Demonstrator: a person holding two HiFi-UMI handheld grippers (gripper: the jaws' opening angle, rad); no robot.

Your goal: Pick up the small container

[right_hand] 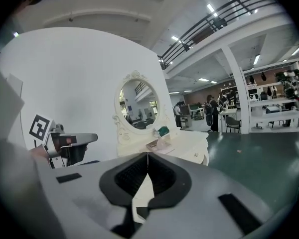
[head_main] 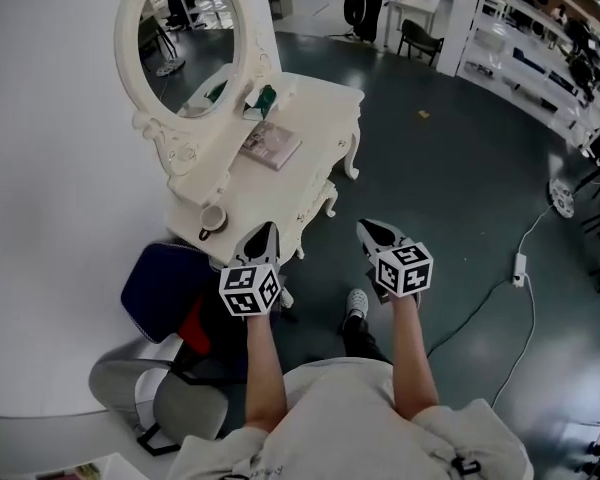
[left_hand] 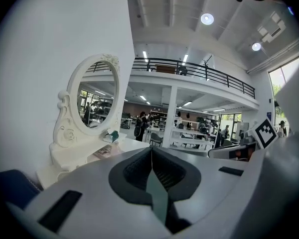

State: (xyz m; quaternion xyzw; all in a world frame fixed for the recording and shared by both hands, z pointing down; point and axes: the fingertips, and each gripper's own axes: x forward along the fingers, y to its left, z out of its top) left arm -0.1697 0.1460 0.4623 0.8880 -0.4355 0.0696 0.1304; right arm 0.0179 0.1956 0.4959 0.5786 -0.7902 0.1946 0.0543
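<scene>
Near corner of dressing table (head_main: 325, 96): small container (head_main: 212, 219), round, cream, dark inside. My left claw (head_main: 268, 230) and right claw (head_main: 366, 228) both closed, empty.

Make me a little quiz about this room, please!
1. True or false: the left gripper and the right gripper are both shut and empty.
2. What lies flat on the table in front of the mirror? A) a booklet B) a banana C) a shoe
3. Fill in: the cup stands nearer the ___ gripper.

Key: 1 true; 2 A; 3 left.
</scene>
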